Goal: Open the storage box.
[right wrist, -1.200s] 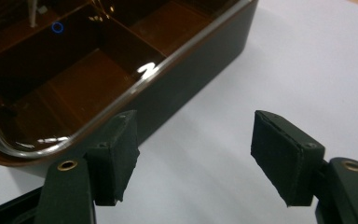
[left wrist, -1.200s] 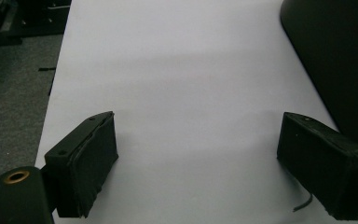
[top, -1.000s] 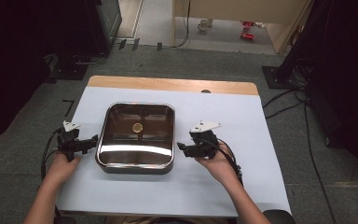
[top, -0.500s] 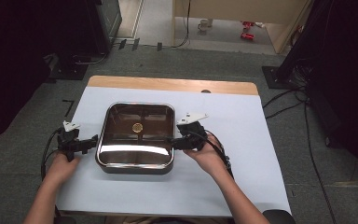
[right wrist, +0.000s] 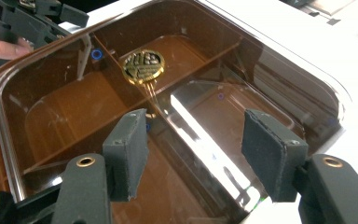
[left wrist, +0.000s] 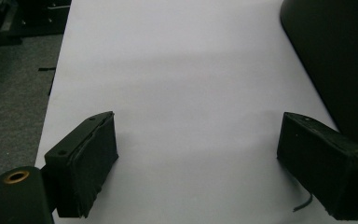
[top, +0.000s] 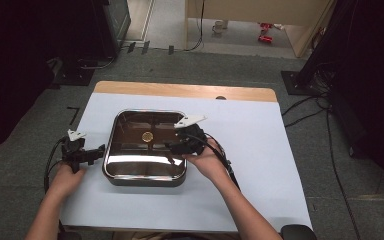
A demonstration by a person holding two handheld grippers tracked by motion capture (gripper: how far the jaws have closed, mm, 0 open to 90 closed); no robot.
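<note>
Two claws at work, both wide open, nothing held. Brown divided tray (top: 145,146) sits mid tabletop (top: 260,150), gold round emblem (right wrist: 143,66) at centre where dividers meet. Right claw (top: 172,148) hovers over tray's right rim, jaws spread above inner compartments. Left claw (top: 99,150) just beside tray's left wall, above bare tabletop, not touching.

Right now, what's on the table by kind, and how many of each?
Brown lidded tray: 1
Gold emblem on its lid: 1
Grippers: 2, left gripper beside the tray, right gripper over it
White table cover: 1
Total: 5
</note>
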